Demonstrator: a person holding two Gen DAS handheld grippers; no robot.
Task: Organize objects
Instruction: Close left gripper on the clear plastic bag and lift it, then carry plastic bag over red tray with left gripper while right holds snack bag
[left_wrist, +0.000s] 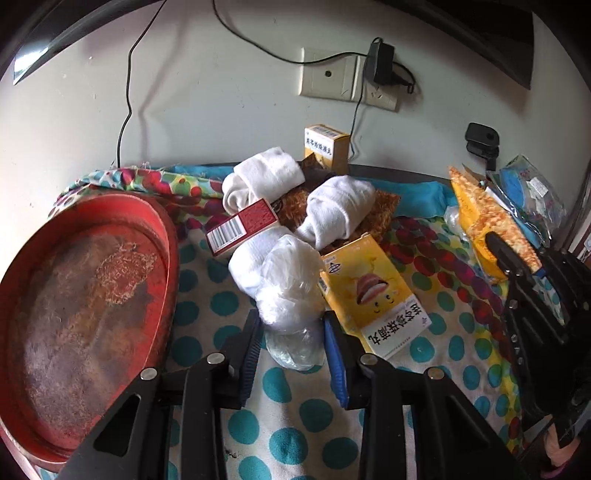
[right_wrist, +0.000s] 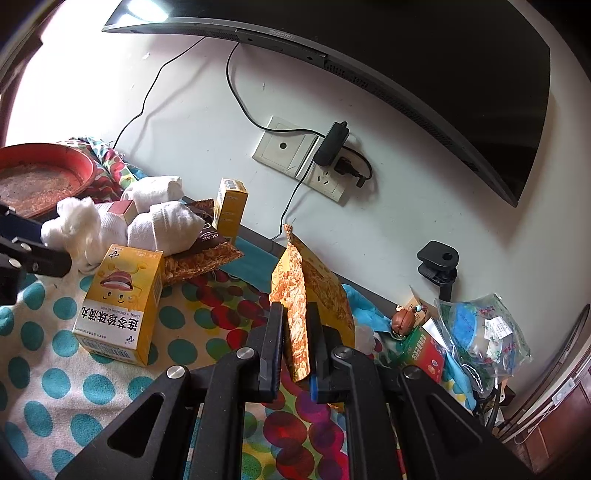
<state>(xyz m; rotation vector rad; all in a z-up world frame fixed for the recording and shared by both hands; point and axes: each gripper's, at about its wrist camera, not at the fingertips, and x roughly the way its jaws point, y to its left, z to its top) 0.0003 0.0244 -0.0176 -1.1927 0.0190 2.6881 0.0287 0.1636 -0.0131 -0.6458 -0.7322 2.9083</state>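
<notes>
My left gripper (left_wrist: 290, 326) is open, its fingers either side of a crumpled clear plastic bag (left_wrist: 290, 284) on the dotted cloth. Behind it lie rolled white socks (left_wrist: 338, 208), a red box (left_wrist: 242, 226) and a yellow medicine box (left_wrist: 373, 295). A red round tray (left_wrist: 88, 295) sits at the left. My right gripper (right_wrist: 295, 321) is shut on the edge of an orange-yellow snack packet (right_wrist: 299, 302), held upright; it shows in the left wrist view (left_wrist: 487, 218). The yellow medicine box (right_wrist: 122, 302) stands at its left.
A small yellow box (right_wrist: 231, 206) stands by the wall under a socket with plugged adapter (right_wrist: 328, 147). A monitor (right_wrist: 424, 74) hangs above. Right corner holds a plastic bag of items (right_wrist: 480, 339), a red-green box (right_wrist: 424, 350), a black clamp (right_wrist: 439, 266).
</notes>
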